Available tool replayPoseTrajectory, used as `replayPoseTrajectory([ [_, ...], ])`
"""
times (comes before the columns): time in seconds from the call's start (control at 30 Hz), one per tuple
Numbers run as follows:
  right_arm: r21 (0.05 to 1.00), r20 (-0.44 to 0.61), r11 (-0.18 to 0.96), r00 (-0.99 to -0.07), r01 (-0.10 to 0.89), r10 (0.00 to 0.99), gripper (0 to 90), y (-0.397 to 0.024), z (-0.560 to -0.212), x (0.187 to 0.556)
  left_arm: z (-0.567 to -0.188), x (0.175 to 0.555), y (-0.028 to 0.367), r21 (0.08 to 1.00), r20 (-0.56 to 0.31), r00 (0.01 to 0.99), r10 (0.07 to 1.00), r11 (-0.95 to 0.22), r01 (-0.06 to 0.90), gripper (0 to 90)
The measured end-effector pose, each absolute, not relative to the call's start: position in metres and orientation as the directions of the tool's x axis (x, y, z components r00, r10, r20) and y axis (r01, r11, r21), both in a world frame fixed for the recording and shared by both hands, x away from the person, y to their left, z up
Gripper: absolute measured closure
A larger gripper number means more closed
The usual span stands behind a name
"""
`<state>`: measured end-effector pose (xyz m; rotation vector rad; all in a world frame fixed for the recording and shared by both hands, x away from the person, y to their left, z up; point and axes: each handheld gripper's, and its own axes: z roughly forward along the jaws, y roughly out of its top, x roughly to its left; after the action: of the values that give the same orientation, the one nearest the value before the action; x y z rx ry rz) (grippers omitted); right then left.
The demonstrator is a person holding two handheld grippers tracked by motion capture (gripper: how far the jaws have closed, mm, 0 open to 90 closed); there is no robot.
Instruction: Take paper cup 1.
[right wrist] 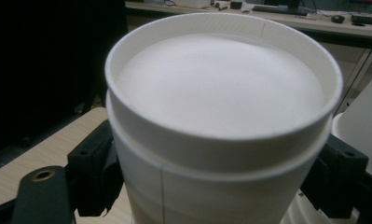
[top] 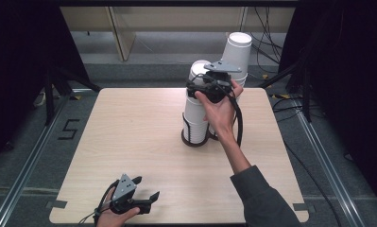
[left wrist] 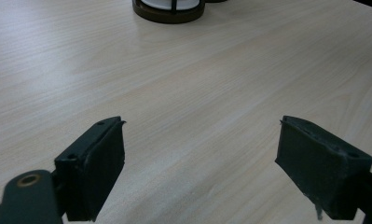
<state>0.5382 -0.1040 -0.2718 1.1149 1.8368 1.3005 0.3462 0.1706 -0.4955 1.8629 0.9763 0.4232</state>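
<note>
Paper cup (right wrist: 221,93), white and turned base-up, sits in the middle of the right gripper view, its rimmed bottom facing the camera. My right gripper (right wrist: 216,177) pinches it: one black jaw lies against the cup's wall at the lower left of that frame, the other against the wall at the lower right. Below the rim I can see the edge of a second cup nested under it, so the cup is the topmost of a stack (top: 195,111).

In the high view this stack stands upright in a black ring holder (top: 195,138) just above the centre of the frame, on the far half of the light wooden table (top: 129,132). My right gripper (top: 195,91) reaches it from the right, in the upper part of the stack, with my right hand (top: 219,106) wrapped around the gripper's body. A second stack of white cups (top: 237,49) leans to the right just behind it, in the upper middle of the frame.

My left gripper (top: 146,188) rests at the bottom left of the high view, near the table's near edge and well apart from the cups. In the left gripper view its jaws stand spread, with bare wood between them (left wrist: 200,158); the holder's base (left wrist: 168,11) shows at the top edge.
</note>
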Motion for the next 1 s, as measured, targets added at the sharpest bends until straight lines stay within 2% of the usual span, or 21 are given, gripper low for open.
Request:
replayPoseTrajectory([
  [0.2,0.956,-0.006,0.149,-0.487,0.254,0.873,19.4,-0.109,-0.263,0.521,-0.495,0.346,0.171,0.866,-0.114,0.617,0.778,-0.226,0.445,14.7],
  [0.23,0.957,-0.031,0.170,-0.499,0.235,0.866,19.4,-0.111,-0.261,0.513,-0.495,0.346,0.171,0.866,-0.113,0.618,0.778,-0.228,0.445,14.7],
  [0.53,0.960,-0.045,0.191,-0.561,0.204,0.827,19.4,-0.120,-0.266,0.481,-0.496,0.346,0.171,0.866,-0.112,0.615,0.780,-0.227,0.446,14.7],
  [0.6,0.956,-0.036,0.201,-0.596,0.212,0.802,19.4,-0.123,-0.276,0.468,-0.496,0.347,0.171,0.867,-0.116,0.616,0.779,-0.223,0.445,14.7],
  [1.0,0.950,-0.017,0.216,-0.653,0.226,0.757,19.4,-0.136,-0.314,0.437,-0.497,0.348,0.171,0.865,-0.115,0.610,0.784,-0.223,0.450,14.7],
])
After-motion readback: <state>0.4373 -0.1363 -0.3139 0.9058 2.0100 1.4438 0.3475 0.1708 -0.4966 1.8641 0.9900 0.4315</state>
